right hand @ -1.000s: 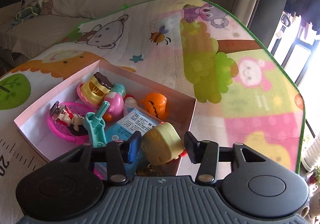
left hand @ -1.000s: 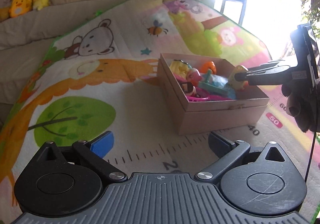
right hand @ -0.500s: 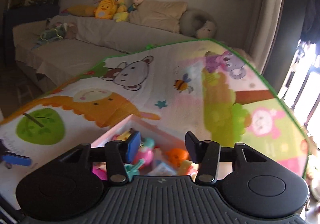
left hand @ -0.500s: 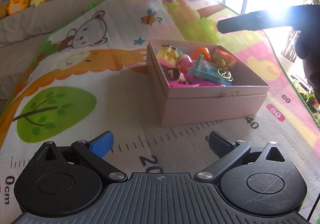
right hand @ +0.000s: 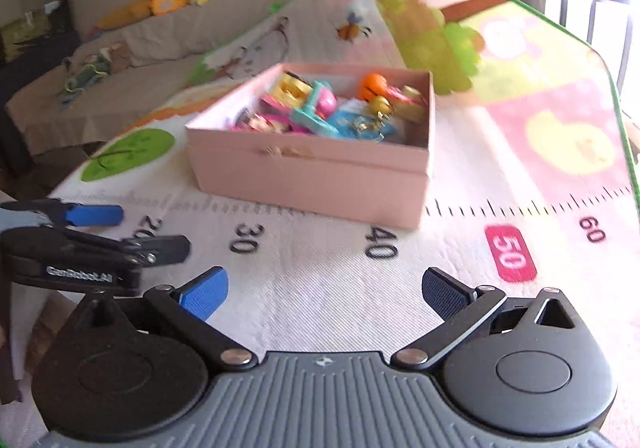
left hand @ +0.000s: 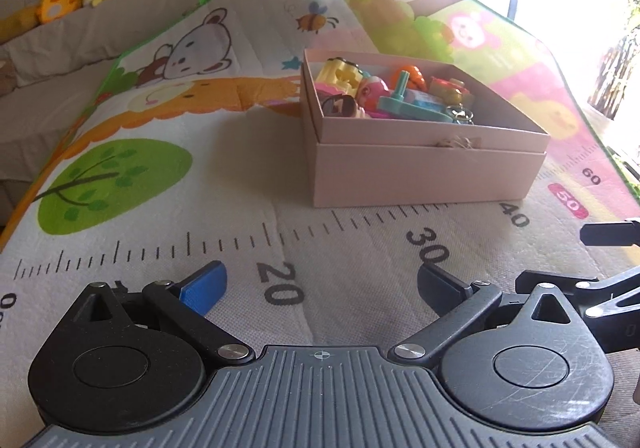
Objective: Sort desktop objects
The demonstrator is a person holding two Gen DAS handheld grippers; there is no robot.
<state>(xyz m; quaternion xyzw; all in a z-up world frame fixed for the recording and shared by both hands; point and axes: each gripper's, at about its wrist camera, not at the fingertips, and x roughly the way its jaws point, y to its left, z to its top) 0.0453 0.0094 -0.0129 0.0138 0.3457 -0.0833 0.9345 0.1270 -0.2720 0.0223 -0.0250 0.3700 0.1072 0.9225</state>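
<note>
1. While both grippers hang low over the play mat [left hand: 168, 248], the pink box [left hand: 420, 171] stands ahead of them on the mat, between the printed 20 and 40 marks of the ruler strip, with the toys [left hand: 384, 95] heaped inside it
2. Nothing sits between the fingers of the right gripper [right hand: 324, 288]; its jaws are opening, spread wide, with only bare mat showing in the gap
3. Equally empty, the left gripper [left hand: 320, 284] stands spread wide, with nothing between its fingers
4. By my reading, the step in hand is the pull-away after a drop into the box: every small toy I can see lies within its walls, and the stretch of mat around it shows no loose piece
5. On that showing, the sorting looks close to done, though parts of the mat lie outside both views
6. What comes next calls for a look over the mat for any leftover piece; if 1 turns up, the nearer gripper should approach with jaws apart, close on it, and carry it over the box rim
</note>
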